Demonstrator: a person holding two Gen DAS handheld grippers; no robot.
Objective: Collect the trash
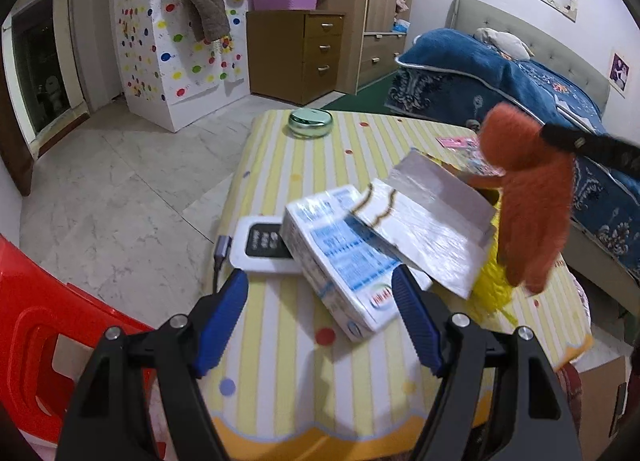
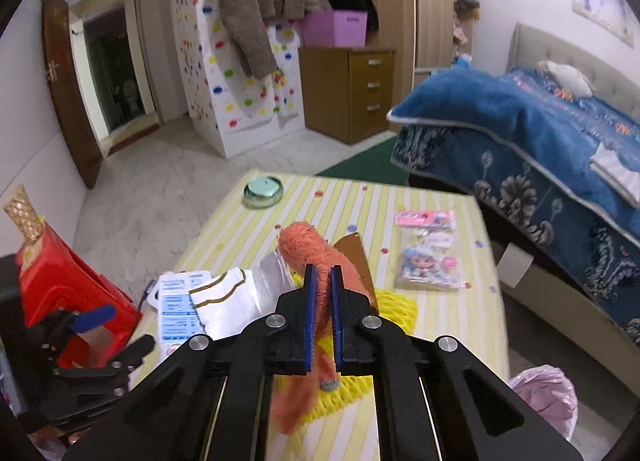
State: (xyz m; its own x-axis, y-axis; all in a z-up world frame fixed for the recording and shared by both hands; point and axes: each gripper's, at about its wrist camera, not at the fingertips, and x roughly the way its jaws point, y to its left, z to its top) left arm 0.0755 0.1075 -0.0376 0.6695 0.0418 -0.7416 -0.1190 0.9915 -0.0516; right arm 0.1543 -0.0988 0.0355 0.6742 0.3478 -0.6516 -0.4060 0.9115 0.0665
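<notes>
The right gripper is clenched on an orange fuzzy sock, which hangs lengthwise above the striped table, long axis near vertical in the left wrist view. The left gripper is spread wide before a milk carton lying diagonally, with a flattened foil-lined carton on top. Bare striped cloth lies toward the table's far edge.

A table covered in yellow-striped cloth is seen; on it are laid a green round tin, a doll packet, a milk carton, a white charger and yellow netting.
</notes>
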